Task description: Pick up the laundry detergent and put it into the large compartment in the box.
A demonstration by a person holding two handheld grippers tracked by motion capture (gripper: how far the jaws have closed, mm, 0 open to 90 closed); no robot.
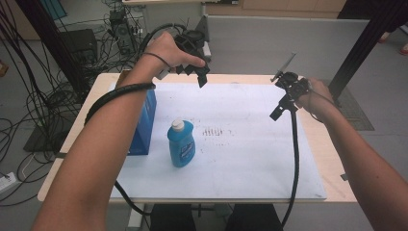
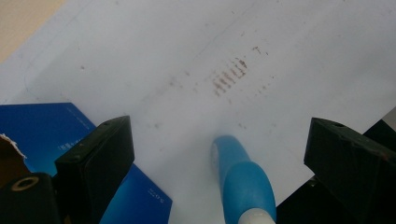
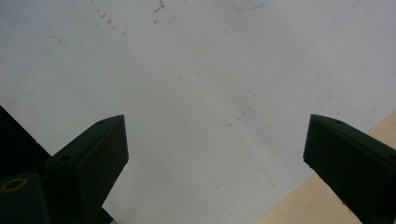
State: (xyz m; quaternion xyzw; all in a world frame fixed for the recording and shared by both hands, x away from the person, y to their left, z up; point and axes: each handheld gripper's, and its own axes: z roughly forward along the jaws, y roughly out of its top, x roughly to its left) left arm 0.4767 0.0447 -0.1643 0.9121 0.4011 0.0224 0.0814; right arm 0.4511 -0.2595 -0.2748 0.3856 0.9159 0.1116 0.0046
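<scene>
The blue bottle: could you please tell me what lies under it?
The blue bottle stands on a white mat that covers the table. Brown smudges mark the mat beside it; the patch beneath its base is hidden.

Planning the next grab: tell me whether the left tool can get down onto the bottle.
Probably yes. The left tool hangs open above the mat, the bottle stands uncovered below, and the box sits beside it.

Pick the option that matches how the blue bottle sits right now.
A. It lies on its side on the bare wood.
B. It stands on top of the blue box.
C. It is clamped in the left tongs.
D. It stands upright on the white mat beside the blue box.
D: in the high view the blue bottle stands cap-up on the white mat, just right of the blue box, with both tongs held clear of it.
</scene>
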